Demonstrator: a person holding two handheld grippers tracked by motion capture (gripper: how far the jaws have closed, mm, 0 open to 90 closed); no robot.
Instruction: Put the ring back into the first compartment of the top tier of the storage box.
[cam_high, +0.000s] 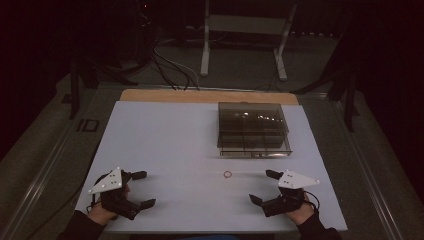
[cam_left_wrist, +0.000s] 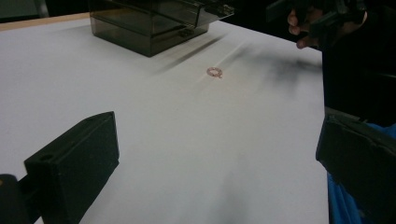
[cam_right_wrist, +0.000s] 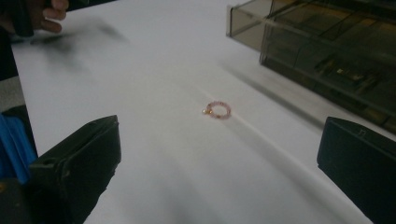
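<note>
Overhead, white table (cam_high: 165, 135) holds a smoky clear box (cam_high: 253, 129) at upper right, a small pink ring (cam_high: 227, 174) lying just below it. Left gripper (cam_high: 142, 189) at lower left and right gripper (cam_high: 261, 186) at lower right both gape wide, empty. Left gripper view: ring (cam_left_wrist: 215, 72) upper centre, box (cam_left_wrist: 154, 23) along the top. Right gripper view: ring (cam_right_wrist: 218, 109) mid-frame, box (cam_right_wrist: 322, 51) upper right.

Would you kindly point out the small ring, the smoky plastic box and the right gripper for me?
small ring (cam_right_wrist: 218, 110): right gripper view, on its beaded band.
smoky plastic box (cam_high: 252, 119): high view, on its lid.
right gripper (cam_high: 263, 187): high view, midway between its fingertips.
</note>
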